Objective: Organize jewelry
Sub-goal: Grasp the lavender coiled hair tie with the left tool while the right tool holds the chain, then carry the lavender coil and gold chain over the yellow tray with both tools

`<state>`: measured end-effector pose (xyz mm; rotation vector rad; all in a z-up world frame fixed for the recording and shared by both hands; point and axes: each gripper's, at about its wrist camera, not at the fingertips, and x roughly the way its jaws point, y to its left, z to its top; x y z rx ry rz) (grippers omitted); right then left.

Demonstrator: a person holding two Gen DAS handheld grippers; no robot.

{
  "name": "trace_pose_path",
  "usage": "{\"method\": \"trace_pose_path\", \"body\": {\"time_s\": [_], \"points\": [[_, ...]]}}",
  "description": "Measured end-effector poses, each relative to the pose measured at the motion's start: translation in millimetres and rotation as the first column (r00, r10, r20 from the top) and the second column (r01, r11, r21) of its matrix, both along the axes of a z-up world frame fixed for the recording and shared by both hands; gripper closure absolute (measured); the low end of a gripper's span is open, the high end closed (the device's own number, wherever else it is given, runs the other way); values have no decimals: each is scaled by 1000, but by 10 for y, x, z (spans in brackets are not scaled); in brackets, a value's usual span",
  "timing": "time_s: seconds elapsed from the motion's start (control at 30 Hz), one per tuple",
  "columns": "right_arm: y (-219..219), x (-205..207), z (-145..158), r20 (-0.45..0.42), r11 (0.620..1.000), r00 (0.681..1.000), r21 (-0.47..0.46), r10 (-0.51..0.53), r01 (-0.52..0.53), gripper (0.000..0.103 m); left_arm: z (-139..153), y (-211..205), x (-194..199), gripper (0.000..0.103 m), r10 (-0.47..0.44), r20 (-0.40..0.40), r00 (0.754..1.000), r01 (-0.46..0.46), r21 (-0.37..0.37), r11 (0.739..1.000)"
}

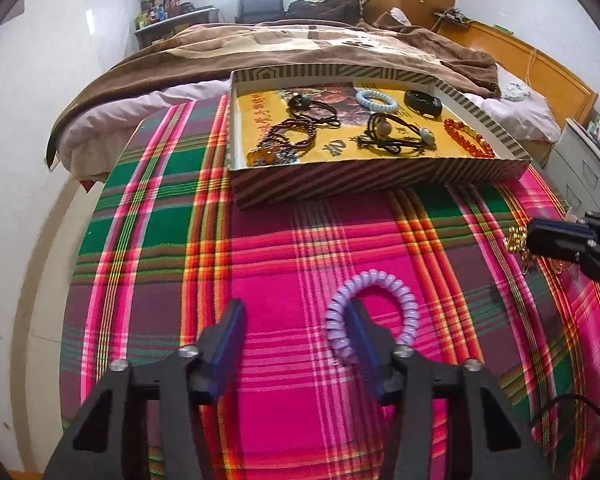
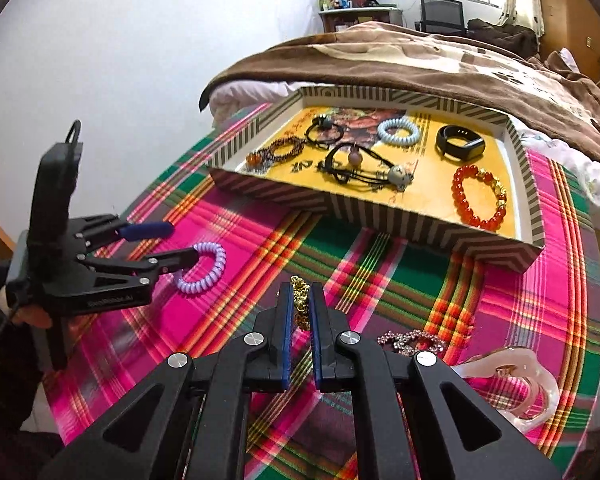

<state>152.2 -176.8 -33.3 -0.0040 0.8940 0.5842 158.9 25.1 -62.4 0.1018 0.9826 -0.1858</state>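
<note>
The right tongs (image 2: 301, 308) are clamping the gold bracelet (image 2: 301, 307) for the box (image 2: 376, 216); the left tongs (image 1: 296, 320), standing apart, are straddling the purple coil tie (image 1: 374, 312) to grip it.

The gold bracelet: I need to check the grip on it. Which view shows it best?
The right wrist view: the gold bracelet sits centred, pinched between the right gripper's pads. The left wrist view catches only a small gold glimpse at the frame's right edge, beside that gripper.

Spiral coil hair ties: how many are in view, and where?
2. A pale blue coil tie lies in the striped box, toward its back. A lilac coil tie lies on the plaid cloth, with one finger of the left gripper inside its loop. None seems hidden.
</note>
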Motion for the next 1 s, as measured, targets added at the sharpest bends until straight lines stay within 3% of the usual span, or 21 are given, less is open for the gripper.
{"method": "trace_pose_path", "body": {"time_s": [0.2,0.33,0.63,0.77,1.0], "points": [[-11,-13,44,7,1000,1000,19,-8,8,96,9,-103,7,73,-52,6,999,52,9,999],[-41,-17,54,8,999,1000,32,-17,17,96,22,-181,-12,93,-86,6,996,86,17,996],[-87,-27,112,17,998,999,46,-35,34,96,108,-140,-78,94,-69,32,997,71,-63,996],[-105,-20,165,27,998,999,54,-43,42,96,269,-55,-74,94,-47,61,997,53,-113,992],[-78,62,324,58,996,997,69,-54,50,96,591,38,128,94,-16,127,992,34,-134,990]]}}
